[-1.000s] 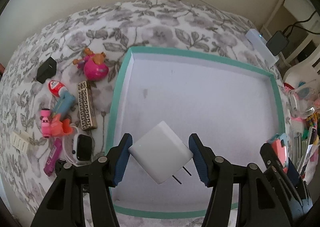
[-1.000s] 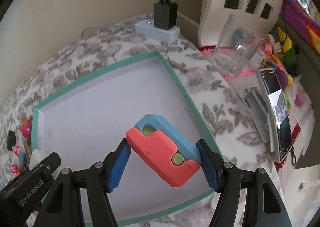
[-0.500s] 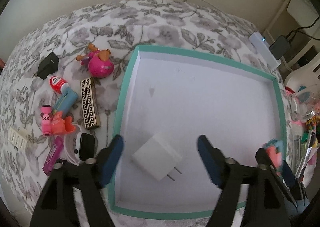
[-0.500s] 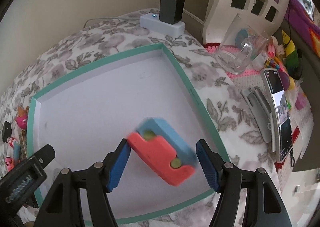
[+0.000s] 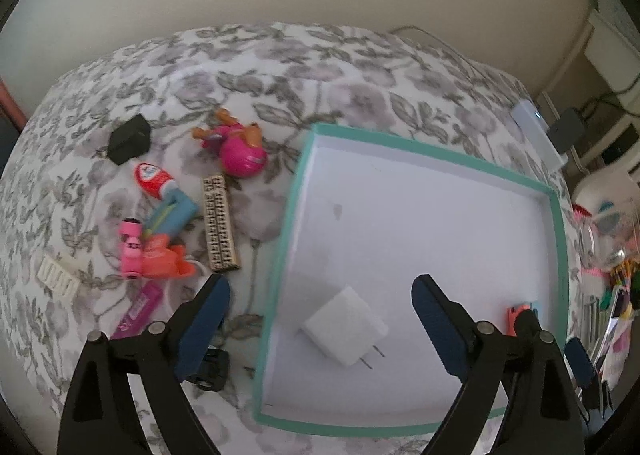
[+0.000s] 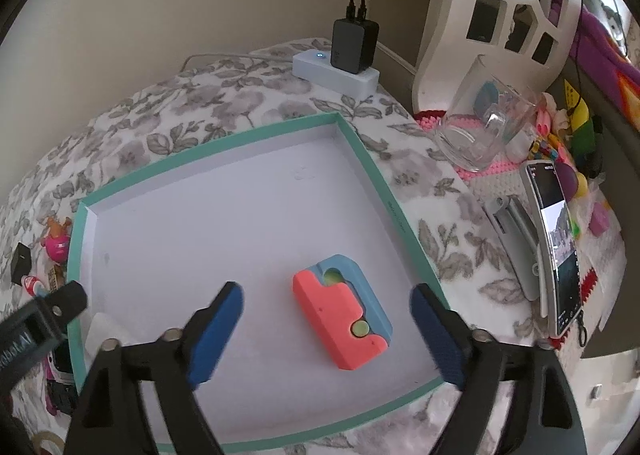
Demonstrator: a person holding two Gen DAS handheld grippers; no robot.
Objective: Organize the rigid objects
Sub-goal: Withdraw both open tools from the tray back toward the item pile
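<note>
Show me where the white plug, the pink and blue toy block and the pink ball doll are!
white charger plug (image 5: 345,326): left wrist view, on its flat top face.
coral and blue toy block (image 6: 340,321): right wrist view, on its coral top.
pink ball doll (image 5: 243,154): left wrist view, on its round pink body.

Both wrist cameras look steeply down, close in. They share the shallow white teal-rimmed cardboard tray (image 5: 558,239) (image 6: 362,153).
</note>
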